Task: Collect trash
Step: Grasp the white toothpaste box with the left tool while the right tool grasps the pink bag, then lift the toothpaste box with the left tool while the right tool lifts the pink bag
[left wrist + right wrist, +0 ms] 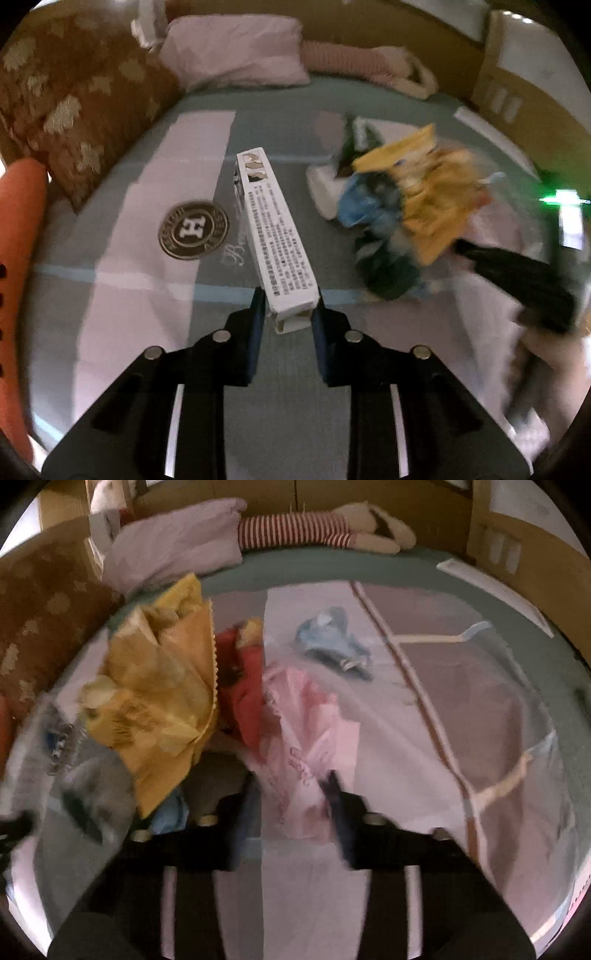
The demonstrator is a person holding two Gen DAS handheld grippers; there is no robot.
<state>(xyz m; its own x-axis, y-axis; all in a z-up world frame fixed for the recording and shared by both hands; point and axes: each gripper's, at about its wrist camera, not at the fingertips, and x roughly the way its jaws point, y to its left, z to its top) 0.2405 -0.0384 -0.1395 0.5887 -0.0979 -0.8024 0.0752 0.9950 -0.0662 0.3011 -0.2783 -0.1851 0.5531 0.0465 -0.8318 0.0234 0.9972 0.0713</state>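
Left wrist, tongs [289, 308] gripping box [276, 236]

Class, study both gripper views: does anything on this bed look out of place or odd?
Yes. A long white carton is clamped in the left gripper, its near end flap torn open. The right gripper holds a clear bag of crumpled wrappers over the bed: litter where bedding belongs.
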